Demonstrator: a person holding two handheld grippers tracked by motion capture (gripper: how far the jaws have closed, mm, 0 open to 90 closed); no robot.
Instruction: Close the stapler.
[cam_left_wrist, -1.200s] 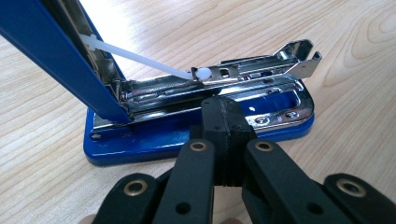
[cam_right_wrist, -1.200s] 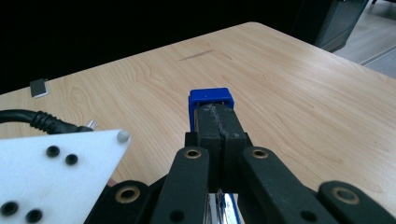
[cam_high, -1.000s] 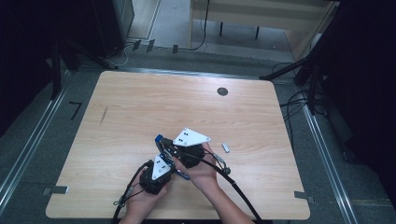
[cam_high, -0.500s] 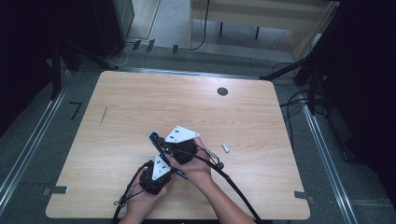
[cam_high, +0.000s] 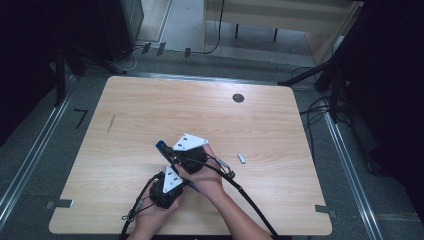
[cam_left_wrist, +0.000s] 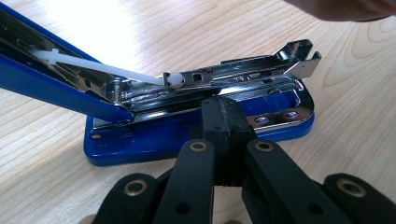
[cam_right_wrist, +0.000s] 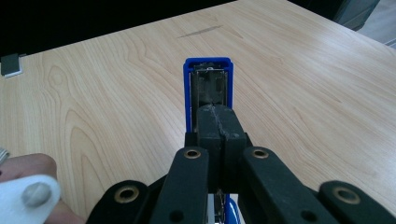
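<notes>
Left tool (cam_left_wrist: 223, 123) pinches the blue stapler's (cam_left_wrist: 196, 126) base on the worktop (cam_high: 150, 110); right tool (cam_right_wrist: 217, 126) pinches its raised lid.

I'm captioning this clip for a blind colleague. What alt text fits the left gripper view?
A blue stapler lies opened on a light wooden table, its blue lid swung up at left and its chrome staple channel exposed. The left tool, black, rises from the bottom edge with its jaws closed together against the stapler's base.
</notes>
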